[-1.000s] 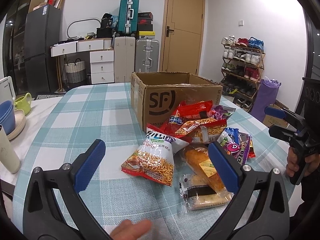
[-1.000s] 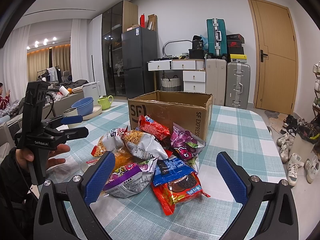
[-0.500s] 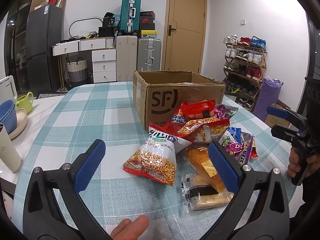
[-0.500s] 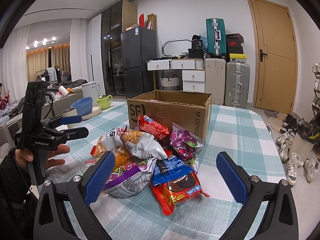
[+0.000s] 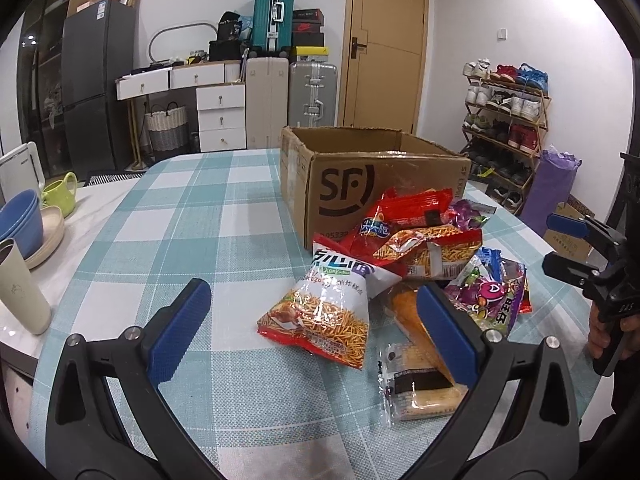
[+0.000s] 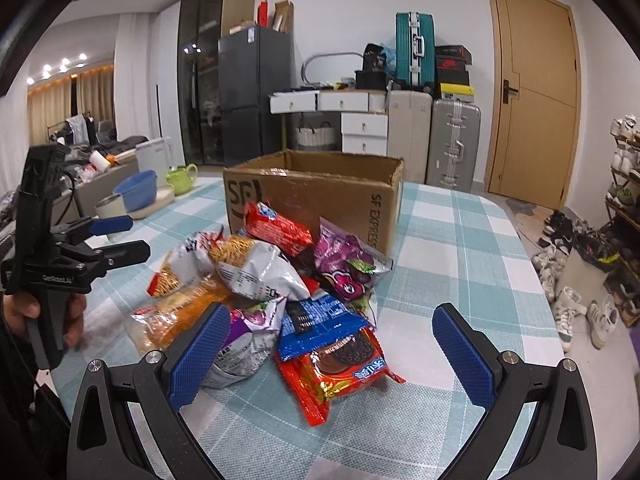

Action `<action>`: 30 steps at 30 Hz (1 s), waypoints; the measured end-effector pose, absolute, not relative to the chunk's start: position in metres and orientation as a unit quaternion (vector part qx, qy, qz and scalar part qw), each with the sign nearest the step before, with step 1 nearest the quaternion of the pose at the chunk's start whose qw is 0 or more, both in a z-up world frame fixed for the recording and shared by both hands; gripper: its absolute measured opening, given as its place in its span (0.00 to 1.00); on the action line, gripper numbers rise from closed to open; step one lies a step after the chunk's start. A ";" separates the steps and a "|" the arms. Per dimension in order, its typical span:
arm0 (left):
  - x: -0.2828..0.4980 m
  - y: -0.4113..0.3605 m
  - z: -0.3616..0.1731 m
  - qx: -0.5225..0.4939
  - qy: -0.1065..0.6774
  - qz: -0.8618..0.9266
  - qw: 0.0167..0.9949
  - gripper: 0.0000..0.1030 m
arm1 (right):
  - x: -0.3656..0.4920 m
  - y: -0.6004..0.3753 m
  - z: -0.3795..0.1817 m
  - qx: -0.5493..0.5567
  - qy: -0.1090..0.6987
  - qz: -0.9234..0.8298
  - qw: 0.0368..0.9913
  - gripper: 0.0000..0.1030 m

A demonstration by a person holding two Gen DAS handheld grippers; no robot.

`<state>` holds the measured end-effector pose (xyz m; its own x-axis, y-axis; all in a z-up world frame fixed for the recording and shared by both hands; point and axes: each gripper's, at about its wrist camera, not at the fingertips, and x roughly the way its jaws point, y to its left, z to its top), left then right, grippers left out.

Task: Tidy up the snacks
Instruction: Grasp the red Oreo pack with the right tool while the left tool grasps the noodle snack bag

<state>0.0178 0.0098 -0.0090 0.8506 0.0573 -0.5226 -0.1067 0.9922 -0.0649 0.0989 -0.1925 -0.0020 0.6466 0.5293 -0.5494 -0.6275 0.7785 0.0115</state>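
A pile of snack bags lies on the checked table in front of an open cardboard box, also in the right wrist view. Nearest my left gripper is a noodle-snack bag, with a wrapped bread to its right. My left gripper is open and empty, held above the table short of the bag. My right gripper is open and empty, just short of a red cookie pack and a purple bag. Each gripper shows in the other's view, the right one and the left one.
Blue bowls on a plate, a green cup and a beige tumbler stand at the table's left edge. A shoe rack stands on the right, with suitcases and drawers behind the table.
The left wrist view has shifted slightly; the snack pile sits a little further right and nearer. The thumb at the bottom edge is out of view. The right gripper has barely moved.
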 end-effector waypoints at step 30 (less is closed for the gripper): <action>0.091 0.024 -0.048 -0.040 0.396 0.011 0.917 0.86 | 0.144 -0.172 -0.051 -0.160 0.421 0.318 0.834 0.90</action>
